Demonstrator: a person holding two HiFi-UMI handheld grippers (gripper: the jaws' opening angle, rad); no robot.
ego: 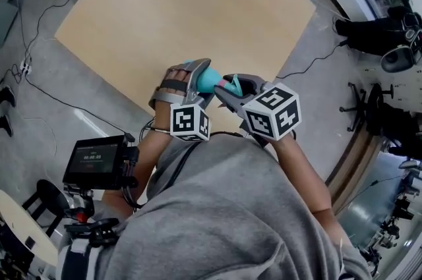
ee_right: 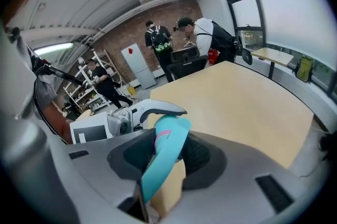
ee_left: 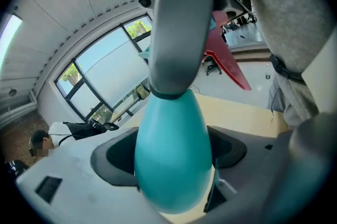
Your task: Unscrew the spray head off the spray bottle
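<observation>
Though half wide, right gripper (ego: 229, 91) tight on spray head (ee_right: 167, 138), left gripper (ego: 198, 74) on spray bottle (ee_left: 174, 159); people (ee_right: 202, 33) only in right gripper view.

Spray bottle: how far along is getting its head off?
Done: the spray bottle is off the table, clamped in the left gripper. In hand: the right gripper grips the spray head. Left: the head still sits on the bottle, so unscrewing remains.

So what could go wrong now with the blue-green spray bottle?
The right gripper pinches only the thin spray head, so it might slip while twisting. The spray bottle is round and up in the air in the left gripper, so it could squirt out and fall.
</observation>
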